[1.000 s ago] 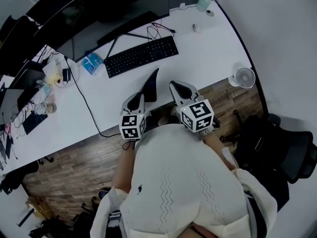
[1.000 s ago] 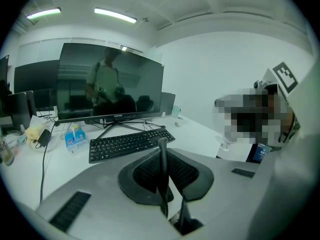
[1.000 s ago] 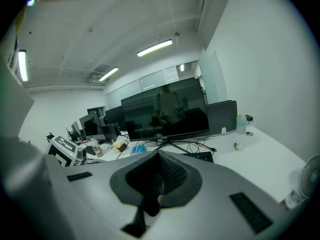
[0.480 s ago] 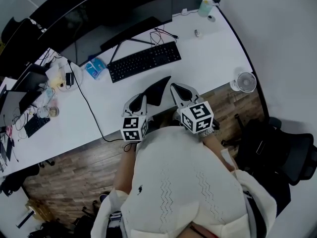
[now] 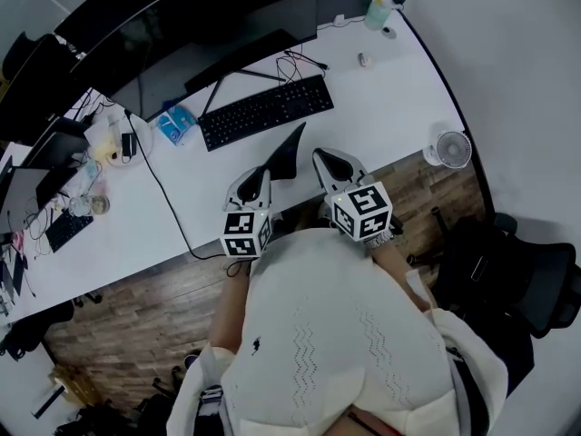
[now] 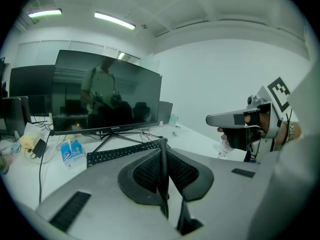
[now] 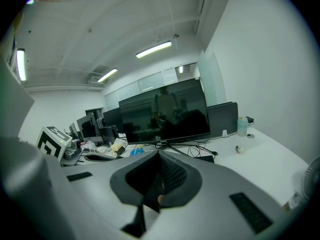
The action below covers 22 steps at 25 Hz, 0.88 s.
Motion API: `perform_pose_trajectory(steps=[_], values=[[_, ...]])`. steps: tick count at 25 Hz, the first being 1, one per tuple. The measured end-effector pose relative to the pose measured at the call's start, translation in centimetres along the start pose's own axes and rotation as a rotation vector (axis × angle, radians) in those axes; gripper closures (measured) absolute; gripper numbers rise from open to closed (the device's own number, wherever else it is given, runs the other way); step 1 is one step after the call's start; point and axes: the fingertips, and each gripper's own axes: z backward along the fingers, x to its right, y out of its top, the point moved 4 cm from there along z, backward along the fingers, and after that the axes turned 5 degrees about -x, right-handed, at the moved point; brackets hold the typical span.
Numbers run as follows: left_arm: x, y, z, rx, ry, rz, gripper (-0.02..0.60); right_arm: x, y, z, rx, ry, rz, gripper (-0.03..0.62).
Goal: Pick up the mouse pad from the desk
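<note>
The black mouse pad point(image 5: 289, 149) is off the white desk point(image 5: 390, 98), standing up almost edge-on over the desk's front edge. My left gripper point(image 5: 262, 174) is shut on its lower corner. In the left gripper view the mouse pad point(image 6: 163, 170) shows as a thin dark sheet pinched between the pads, with the left gripper point(image 6: 162, 145) closed around it. My right gripper point(image 5: 320, 158) is close beside it on the right, shut, with nothing seen in it. The right gripper point(image 6: 226, 119) also appears in the left gripper view, jaws together.
A black keyboard point(image 5: 263, 112) and a wide dark monitor point(image 5: 209, 34) lie beyond the pad. A blue packet point(image 5: 175, 123) and a black cable point(image 5: 163, 198) are to the left. A small fan point(image 5: 451, 150) stands at the desk's right edge, and a black chair point(image 5: 517, 280) is beside it.
The mouse pad has swung in my left gripper, showing broader half a second ago and now turned narrow and more upright. Both grippers have hardly moved.
</note>
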Motion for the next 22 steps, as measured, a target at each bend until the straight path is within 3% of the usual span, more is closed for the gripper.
perform_pose_trajectory(steps=[22], values=[[-0.5, 4.9, 0.5, 0.085, 0.004, -0.01, 0.548, 1.2, 5.2, 0.2, 0.088, -0.002, 0.05, 0.593]])
